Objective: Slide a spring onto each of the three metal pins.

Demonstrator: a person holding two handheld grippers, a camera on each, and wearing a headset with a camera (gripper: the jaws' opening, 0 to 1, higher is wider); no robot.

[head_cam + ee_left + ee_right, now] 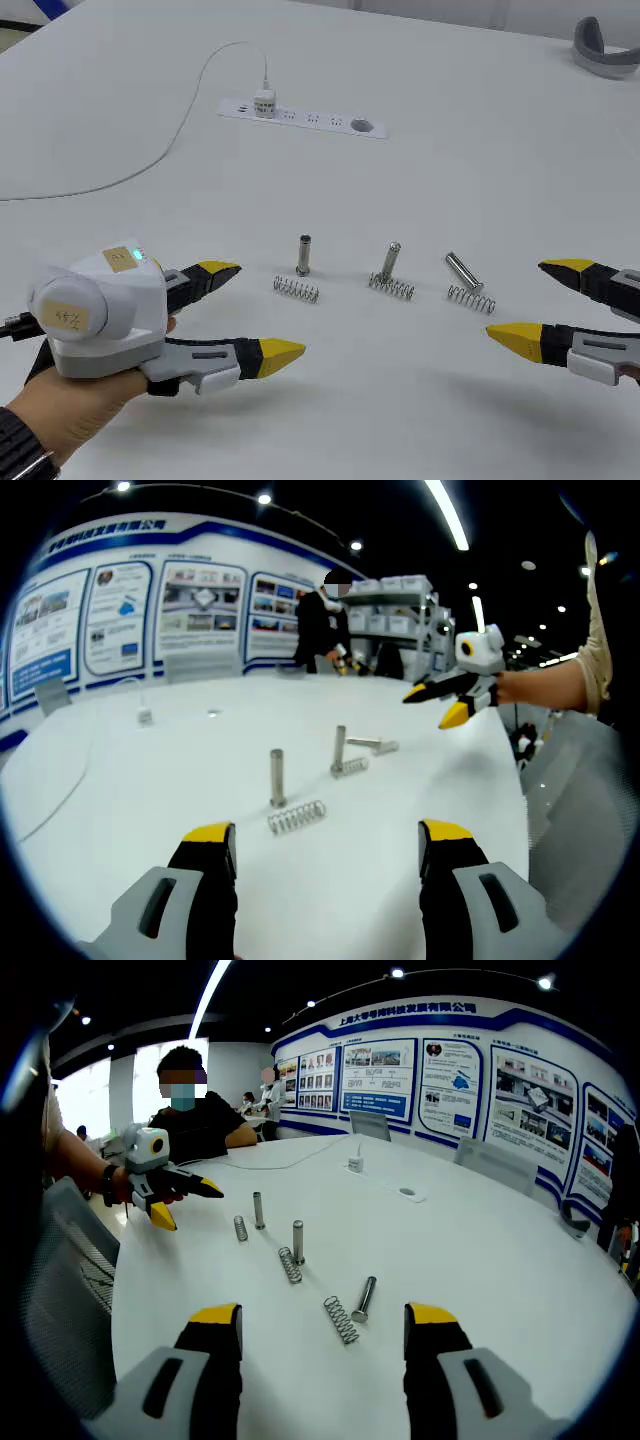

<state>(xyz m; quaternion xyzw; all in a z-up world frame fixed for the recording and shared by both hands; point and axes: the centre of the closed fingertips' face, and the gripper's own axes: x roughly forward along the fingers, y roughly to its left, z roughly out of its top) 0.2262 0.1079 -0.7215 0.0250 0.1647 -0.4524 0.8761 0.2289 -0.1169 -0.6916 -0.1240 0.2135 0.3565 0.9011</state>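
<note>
**No spring fitted; both tools empty and standing off**

We find both tools unladen. The left gripper (262, 308) hangs at about eight o'clock of the row of parts, jaws spread wide with nothing between them. The right gripper (520, 300) stands at three o'clock, likewise spread and empty. Neither touches any part.

The work lies in a row on the white table (420, 400), between the two tools.
- The left pin (304, 254) stands upright, and the left spring (296, 289) lies flat at its six o'clock, just beside the foot.
- The middle pin (390, 260) stands with a slight lean. The middle spring (391, 287) lies at its six o'clock; whether it touches the foot we cannot tell.
- The right pin (463, 272) lies on its side, running from eleven to five o'clock, with the right spring (470, 298) just beside it at six o'clock.

In our judgement each spring is laid by its own pin so the pairs can be served in turn, and none has been served.

The wide jaws suit an approach to a thin, low part. The fallen pin will probably need one tool to steady it while the other carries the spring.

We note these risks: a spring may roll away or be crushed by a hard pinch, and a standing pin may topple if nudged.

A power strip (300, 116) and its cable (150, 160) lie at twelve o'clock, well apart from the work.
</note>
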